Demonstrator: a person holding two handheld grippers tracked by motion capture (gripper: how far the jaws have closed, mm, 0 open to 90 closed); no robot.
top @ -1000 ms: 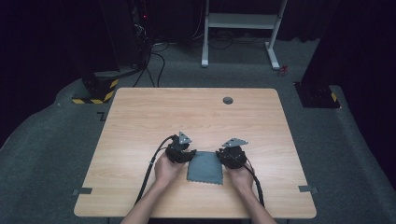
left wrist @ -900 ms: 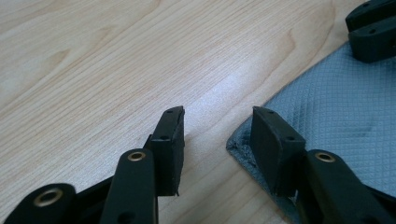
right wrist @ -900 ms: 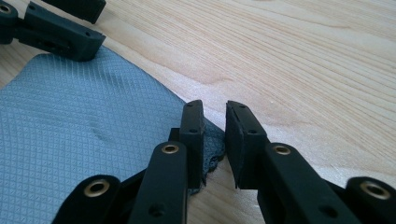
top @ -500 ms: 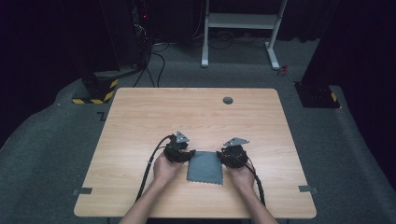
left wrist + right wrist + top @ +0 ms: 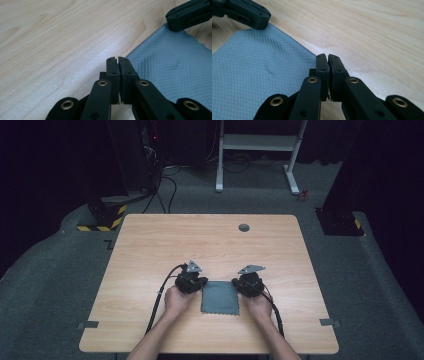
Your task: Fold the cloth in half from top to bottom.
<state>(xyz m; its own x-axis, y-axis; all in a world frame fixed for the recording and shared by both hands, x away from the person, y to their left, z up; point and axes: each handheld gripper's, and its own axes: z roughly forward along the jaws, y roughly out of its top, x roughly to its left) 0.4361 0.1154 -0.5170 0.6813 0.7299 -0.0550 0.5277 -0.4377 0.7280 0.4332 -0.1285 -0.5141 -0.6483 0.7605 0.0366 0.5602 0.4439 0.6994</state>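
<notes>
A grey waffle-textured cloth (image 5: 220, 298) lies flat on the wooden table (image 5: 210, 240) near its front edge. My left gripper (image 5: 202, 283) sits at the cloth's far left corner, my right gripper (image 5: 239, 284) at its far right corner. Both have just been closing. In the left gripper view the jaws (image 5: 117, 59) stand pressed together, and the cloth's (image 5: 172, 65) corner runs in under their tips. In the right gripper view the jaws (image 5: 327, 56) meet likewise at the cloth's (image 5: 254, 72) corner. Each view shows the other gripper's jaw at the opposite corner.
A small dark round grommet (image 5: 244, 227) sits near the table's far edge. Cables trail from both grippers toward the front edge. A white metal frame (image 5: 260, 142) and black equipment stand on the floor beyond the table.
Both hands have stayed at the cloth's far corners. The cloth lies where it did.
</notes>
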